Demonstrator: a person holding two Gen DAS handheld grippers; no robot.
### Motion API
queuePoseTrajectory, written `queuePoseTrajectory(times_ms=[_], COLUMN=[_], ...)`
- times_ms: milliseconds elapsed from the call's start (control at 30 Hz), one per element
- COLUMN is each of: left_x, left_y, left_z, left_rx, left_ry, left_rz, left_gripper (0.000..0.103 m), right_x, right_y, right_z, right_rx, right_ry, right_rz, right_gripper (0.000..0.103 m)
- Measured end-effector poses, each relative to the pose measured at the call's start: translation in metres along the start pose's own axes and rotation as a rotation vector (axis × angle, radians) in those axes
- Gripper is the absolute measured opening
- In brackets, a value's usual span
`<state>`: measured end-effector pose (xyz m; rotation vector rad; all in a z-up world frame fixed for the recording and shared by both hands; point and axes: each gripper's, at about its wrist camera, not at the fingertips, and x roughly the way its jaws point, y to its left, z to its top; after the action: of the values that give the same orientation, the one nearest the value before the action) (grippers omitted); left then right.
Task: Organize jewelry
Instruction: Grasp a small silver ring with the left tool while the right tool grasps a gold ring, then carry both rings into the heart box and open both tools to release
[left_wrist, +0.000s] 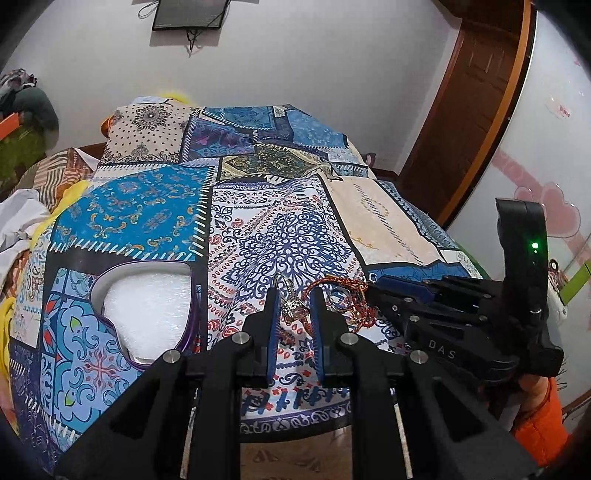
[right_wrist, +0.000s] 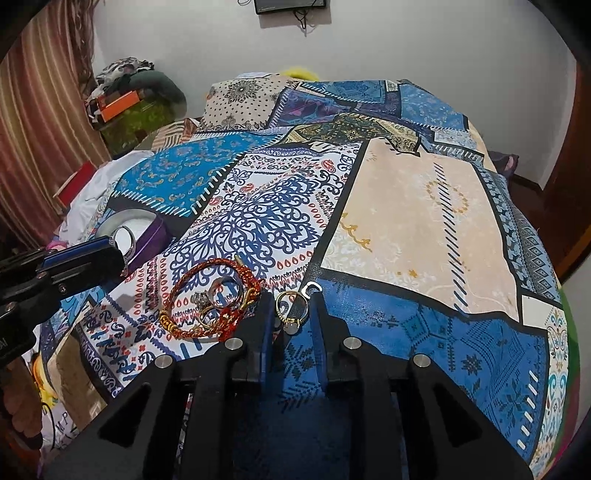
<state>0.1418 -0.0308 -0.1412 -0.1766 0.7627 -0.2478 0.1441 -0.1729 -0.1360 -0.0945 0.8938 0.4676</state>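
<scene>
Your left gripper (left_wrist: 293, 308) pinches a silver ring (left_wrist: 291, 301) above the bedspread (left_wrist: 295, 236). Your right gripper (right_wrist: 293, 314) sits narrow around a gold ring (right_wrist: 291, 308), grip unclear. Both are tiny, stiff and slick; clamp across the band. The braided red bracelet (right_wrist: 207, 295) is soft. The heart-shaped box (left_wrist: 147, 306) sits left.

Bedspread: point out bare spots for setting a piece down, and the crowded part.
Free: the beige panel beyond the right claw, and the paisley patch between the heart-shaped box and the jewelry. Crowded: the red braided bracelets with rings, between both claws.
</scene>
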Motion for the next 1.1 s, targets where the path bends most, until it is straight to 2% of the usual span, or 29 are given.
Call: queuePoseTrajectory(times_ms=[233,433,767,1100], left_x=[-0.018,-0.041,-0.084,-0.111], left_y=[0.000,0.002,0.020,0.053], left_z=[0.004,0.007,0.010,0.008], left_rx=[0.002,-0.001,-0.016,-0.044], left_ry=[-0.039,-0.083,-0.172,-0.229], left_rz=[0.009,0.020,0.060,0.120], left_gripper=[0.015,0.015,0.015,0.015], right_x=[-0.013,-0.040,-0.078,-0.079], right_y=[0.003,0.015,0.058,0.105], right_z=[0.001,0.011,0.035,0.049], right_rx=[0.011,-0.002,-0.057,-0.124], right_ry=[-0.023,-0.090,-0.216,-0.262], right_rz=[-0.014,-0.010,0.023,0.078], right_gripper=[0.017,0.017,0.017,0.017])
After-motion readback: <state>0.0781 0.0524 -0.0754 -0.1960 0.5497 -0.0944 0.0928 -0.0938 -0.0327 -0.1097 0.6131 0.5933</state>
